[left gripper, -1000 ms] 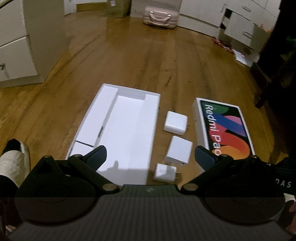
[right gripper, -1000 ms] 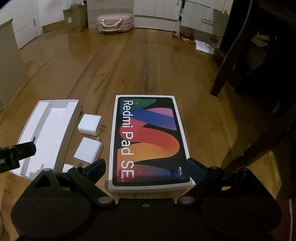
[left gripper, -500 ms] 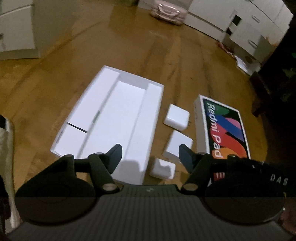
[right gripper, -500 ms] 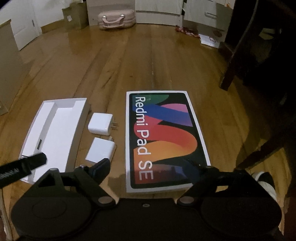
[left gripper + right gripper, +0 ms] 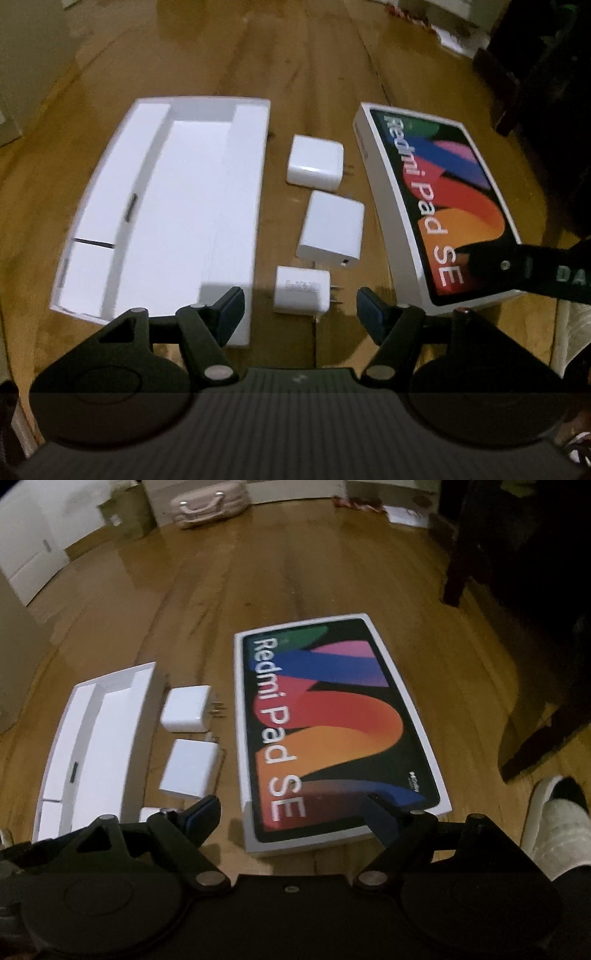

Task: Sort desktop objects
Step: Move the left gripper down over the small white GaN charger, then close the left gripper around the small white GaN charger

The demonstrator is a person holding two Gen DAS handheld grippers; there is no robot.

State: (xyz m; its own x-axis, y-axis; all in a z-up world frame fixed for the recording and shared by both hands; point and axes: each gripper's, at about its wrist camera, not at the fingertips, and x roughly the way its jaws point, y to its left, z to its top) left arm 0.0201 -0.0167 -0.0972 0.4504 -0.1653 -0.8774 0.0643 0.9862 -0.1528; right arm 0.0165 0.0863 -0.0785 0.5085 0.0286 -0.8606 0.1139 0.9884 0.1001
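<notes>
Both of my grippers have dropped closer to the wooden floor (image 5: 325, 74) and now tilt steeply down at it. My left gripper (image 5: 300, 312) has just narrowed its jaws and then eased them slightly apart; they stand part open, straddling the smallest white charger (image 5: 302, 290) without pressing on it. Beyond it lie the middle charger (image 5: 331, 230) and the far charger (image 5: 315, 167), in a row between the open white tray (image 5: 162, 206) and the Redmi Pad SE box (image 5: 436, 199). My right gripper (image 5: 291, 812) has narrowed a little over the past second and now holds wide open above the near short edge of the box (image 5: 332, 720); its left finger hangs beside the box, its right finger over the near corner, neither clamping it. A white slipper (image 5: 554, 823) sits just right of the box.
</notes>
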